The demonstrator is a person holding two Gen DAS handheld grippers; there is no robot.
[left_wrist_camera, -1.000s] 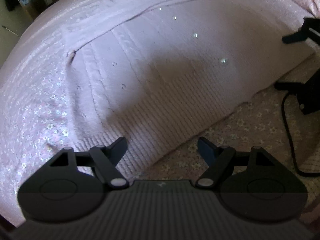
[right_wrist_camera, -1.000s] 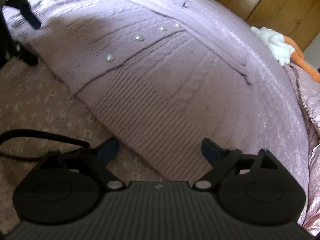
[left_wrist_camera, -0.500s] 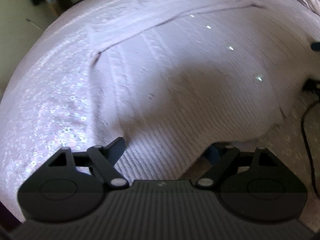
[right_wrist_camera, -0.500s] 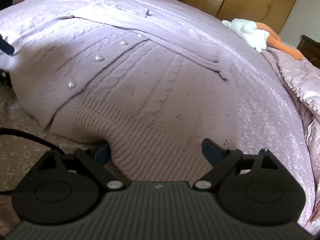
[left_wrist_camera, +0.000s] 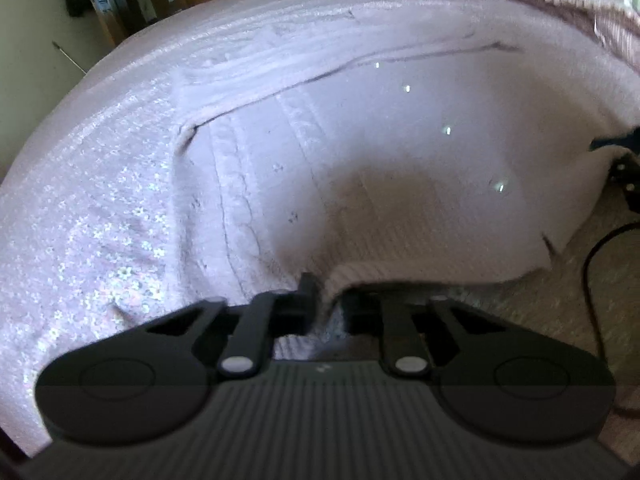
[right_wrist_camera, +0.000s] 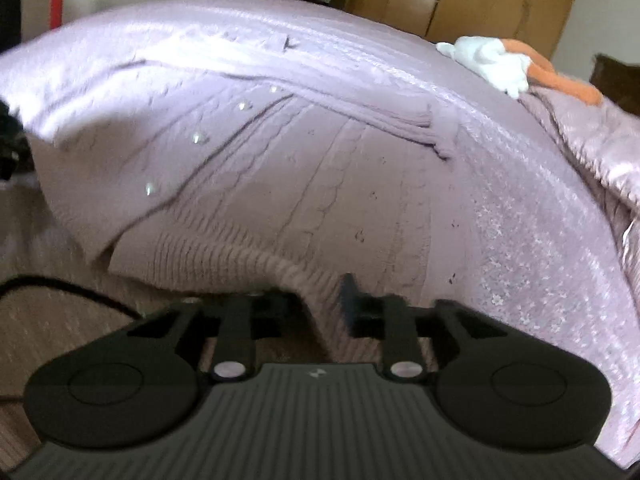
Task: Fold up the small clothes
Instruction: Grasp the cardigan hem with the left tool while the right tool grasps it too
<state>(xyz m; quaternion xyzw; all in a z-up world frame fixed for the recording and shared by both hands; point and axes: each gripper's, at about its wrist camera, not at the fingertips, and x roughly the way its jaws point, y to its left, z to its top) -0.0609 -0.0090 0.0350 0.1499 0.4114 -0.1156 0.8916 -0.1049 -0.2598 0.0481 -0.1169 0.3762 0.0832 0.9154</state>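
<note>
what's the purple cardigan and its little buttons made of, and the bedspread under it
Cardigan: looks like soft matte knit yarn; cable columns and a ribbed hem show. Buttons: glossy and pale, glinting, perhaps pearl-look plastic. Bedspread: thin woven cloth with a slight sheen and small floral print, fibre unclear.

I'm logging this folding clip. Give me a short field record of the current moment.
garment: lilac knit cardigan, buttoned, spread flat on the bed
surface: floral bedspread
left tool: shut on the cardigan's ribbed hem
right tool: shut on the same hem
hem: lifted at both grips
background: plush toy at the far end of the bed
</note>
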